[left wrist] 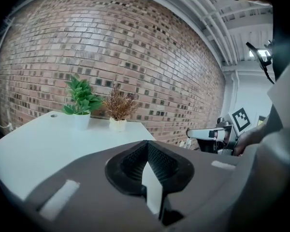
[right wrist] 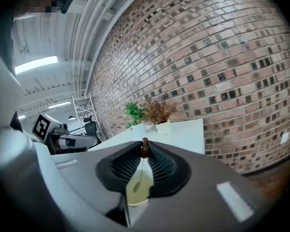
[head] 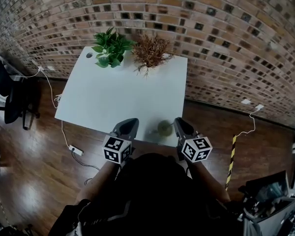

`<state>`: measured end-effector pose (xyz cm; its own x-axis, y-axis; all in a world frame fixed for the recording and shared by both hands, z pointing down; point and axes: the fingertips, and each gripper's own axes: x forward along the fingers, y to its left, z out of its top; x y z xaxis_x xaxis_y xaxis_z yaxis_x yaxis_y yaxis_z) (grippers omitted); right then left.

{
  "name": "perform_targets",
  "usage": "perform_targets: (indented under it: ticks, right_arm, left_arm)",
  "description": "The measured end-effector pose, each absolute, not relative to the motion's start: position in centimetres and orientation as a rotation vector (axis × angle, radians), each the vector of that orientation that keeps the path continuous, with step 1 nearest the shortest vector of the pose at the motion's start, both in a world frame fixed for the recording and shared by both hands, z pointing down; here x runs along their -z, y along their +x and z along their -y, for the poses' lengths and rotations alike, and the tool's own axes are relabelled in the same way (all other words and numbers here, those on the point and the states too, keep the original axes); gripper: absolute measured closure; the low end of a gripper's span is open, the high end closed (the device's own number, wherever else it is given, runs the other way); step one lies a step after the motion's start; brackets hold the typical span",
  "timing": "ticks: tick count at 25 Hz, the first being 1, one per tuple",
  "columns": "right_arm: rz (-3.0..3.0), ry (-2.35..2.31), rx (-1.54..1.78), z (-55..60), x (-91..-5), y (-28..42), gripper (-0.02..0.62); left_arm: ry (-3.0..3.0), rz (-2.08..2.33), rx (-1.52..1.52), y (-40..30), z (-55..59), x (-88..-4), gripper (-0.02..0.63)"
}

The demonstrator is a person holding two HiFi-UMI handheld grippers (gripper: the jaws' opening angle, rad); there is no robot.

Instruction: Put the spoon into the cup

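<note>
In the right gripper view, my right gripper (right wrist: 144, 149) is shut on the brown top end of a thin spoon (right wrist: 138, 185). The spoon hangs straight down, and its small bowl is inside the pale green cup (right wrist: 135, 201) seen below the jaws. The head view shows the cup (head: 163, 129) at the near edge of the white table (head: 118, 97), between my left gripper (head: 129, 127) and right gripper (head: 181, 126). In its own view my left gripper (left wrist: 146, 146) has its tips together with nothing in them, held beside the cup.
A green potted plant (head: 109, 48) and a dried brown plant (head: 150, 50) stand at the table's far edge against the brick wall. A power strip (head: 75, 150) and cables lie on the wooden floor left of the table. A black chair (head: 12, 97) stands at the far left.
</note>
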<state>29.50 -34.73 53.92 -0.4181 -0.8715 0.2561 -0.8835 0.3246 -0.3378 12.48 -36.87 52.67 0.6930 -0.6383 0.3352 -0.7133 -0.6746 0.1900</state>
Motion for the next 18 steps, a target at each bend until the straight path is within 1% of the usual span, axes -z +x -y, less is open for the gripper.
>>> perform_targets:
  ticks: [7, 12, 18]
  right_arm:
    - [2.499, 1.637, -0.678, 34.8, -56.6, 28.4, 0.545]
    - [2.464, 1.627, -0.741, 34.5, -58.8, 28.2, 0.545]
    - [2.447, 1.637, -0.742, 34.4, -59.6, 28.3, 0.545]
  left_arm:
    - [2.596, 1.062, -0.392, 12.5, 36.6, -53.5, 0.612]
    - [2.579, 1.065, -0.402, 12.5, 36.3, -53.7, 0.612]
    - [2.583, 1.054, -0.411, 12.6, 36.0, -53.7, 0.612]
